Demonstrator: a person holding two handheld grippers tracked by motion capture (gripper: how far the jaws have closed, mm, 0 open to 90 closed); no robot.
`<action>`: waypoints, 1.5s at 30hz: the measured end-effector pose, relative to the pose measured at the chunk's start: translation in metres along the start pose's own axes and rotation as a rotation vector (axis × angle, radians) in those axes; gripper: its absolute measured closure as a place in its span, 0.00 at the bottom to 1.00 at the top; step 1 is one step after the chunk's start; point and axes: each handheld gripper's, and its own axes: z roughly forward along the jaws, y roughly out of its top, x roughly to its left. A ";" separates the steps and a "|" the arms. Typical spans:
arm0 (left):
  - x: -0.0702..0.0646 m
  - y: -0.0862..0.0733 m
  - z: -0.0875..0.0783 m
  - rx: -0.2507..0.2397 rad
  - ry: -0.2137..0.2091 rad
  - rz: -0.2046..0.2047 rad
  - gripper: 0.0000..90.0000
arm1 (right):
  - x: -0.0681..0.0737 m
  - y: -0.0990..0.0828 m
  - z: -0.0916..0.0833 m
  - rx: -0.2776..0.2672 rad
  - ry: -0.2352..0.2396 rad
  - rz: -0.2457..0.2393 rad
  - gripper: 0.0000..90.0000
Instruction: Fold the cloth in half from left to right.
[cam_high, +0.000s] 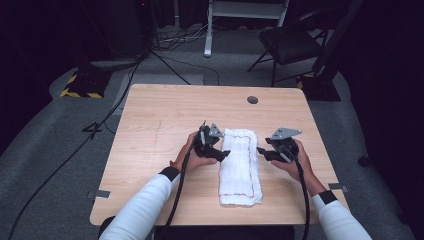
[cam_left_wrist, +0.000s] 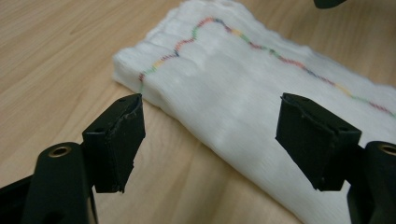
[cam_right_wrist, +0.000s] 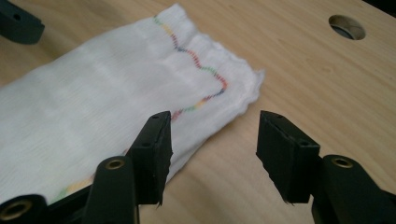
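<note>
A white folded cloth with a wavy multicoloured stitched line (cam_high: 241, 166) lies lengthwise at the wooden table's (cam_high: 165, 115) centre. The left gripper (cam_high: 223, 155) at its nine o'clock and the right gripper (cam_high: 261, 151) at three o'clock both stand spread, pinching nothing (probably flanking it for another fold). No containers are visible.
</note>
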 end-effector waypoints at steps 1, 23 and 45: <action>0.003 0.002 0.003 0.002 0.004 -0.005 0.26 | -0.003 0.004 0.006 -0.002 -0.015 0.005 0.51; 0.040 0.016 0.067 0.078 0.071 -0.138 0.23 | -0.036 0.024 0.081 0.091 -0.023 0.155 0.50; 0.044 0.024 0.066 0.086 -0.033 -0.058 0.85 | -0.030 0.028 0.088 0.091 0.064 0.159 0.94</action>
